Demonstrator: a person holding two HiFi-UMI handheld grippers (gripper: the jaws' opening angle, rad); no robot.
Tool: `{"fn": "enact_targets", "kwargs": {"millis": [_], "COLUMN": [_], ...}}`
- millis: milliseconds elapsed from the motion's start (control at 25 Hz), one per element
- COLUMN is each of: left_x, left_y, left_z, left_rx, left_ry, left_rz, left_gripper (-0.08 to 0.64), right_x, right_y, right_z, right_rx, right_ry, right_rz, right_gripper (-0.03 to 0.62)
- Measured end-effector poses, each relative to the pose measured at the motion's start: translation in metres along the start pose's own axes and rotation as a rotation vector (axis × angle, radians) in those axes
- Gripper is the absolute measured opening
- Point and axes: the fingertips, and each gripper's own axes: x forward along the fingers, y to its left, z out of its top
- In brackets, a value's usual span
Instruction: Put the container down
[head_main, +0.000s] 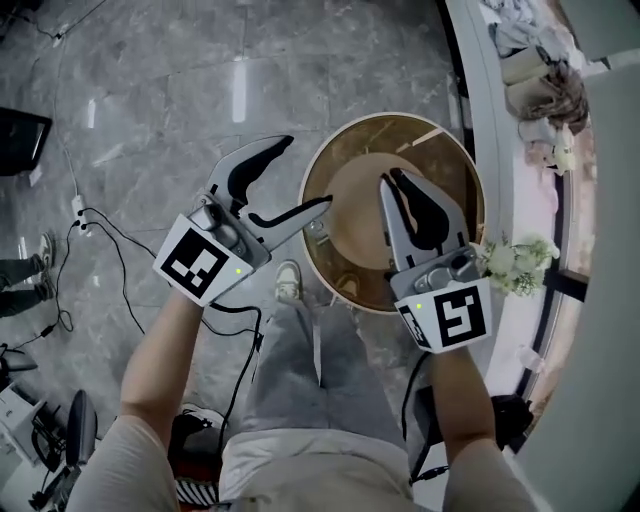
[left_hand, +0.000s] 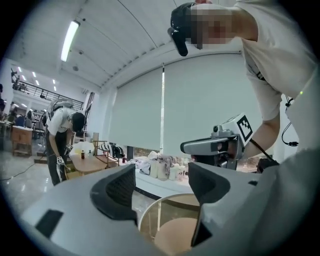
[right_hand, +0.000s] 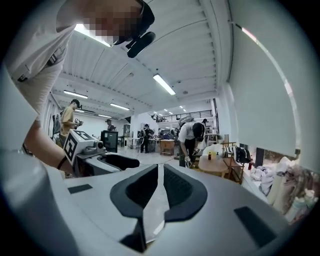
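Observation:
A round container with a pale rim and brown inside stands on the grey floor below my hands. My left gripper hangs open above its left rim, with nothing between the fingers. Over the container's middle, my right gripper is shut and empty. In the left gripper view the container shows low between the wide-apart jaws of the left gripper, and the right gripper hangs to the right. The right gripper view shows the right gripper with its jaws nearly touching and the left gripper beside it.
A white curved bench with cloth bundles and white flowers runs along the right. Cables trail over the floor at the left. My shoe is next to the container. A person bends at a round table far off.

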Motion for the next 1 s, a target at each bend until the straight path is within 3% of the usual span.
{"fn": "enact_targets", "kwargs": {"millis": [280,480,680,880,1000], "left_x": [-0.009,-0.017,-0.028,-0.046,-0.056], "left_y": [-0.004,-0.028,-0.045,-0.067,-0.072], "left_z": [0.095,0.153,0.219,0.296,0.329], "left_rx": [0.023,0.01,0.051,0.076,0.105], "left_ry": [-0.019,-0.009,-0.036,-0.092,-0.11], "left_rz": [0.081,0.045,0.067,0.082,0.129], "left_gripper": [0.308,0.299,0.261,0.222,0.208], "right_x": [-0.029,-0.052,-0.082,-0.106,-0.12], "right_y": [-0.03,-0.04,-0.032,-0.024,-0.019], "right_z": [0.101,0.171,0.232,0.285,0.314], "right_rx": [-0.001,-0.014,-0.018,-0.084,-0.102], "right_ry": [-0.041,-0.038,-0.039,-0.098,-0.14], "right_rz": [-0.08,-0.132,-0.139,-0.16,-0.162], "right_gripper": [0.03,0.028,0.028,0.028,0.028]}}
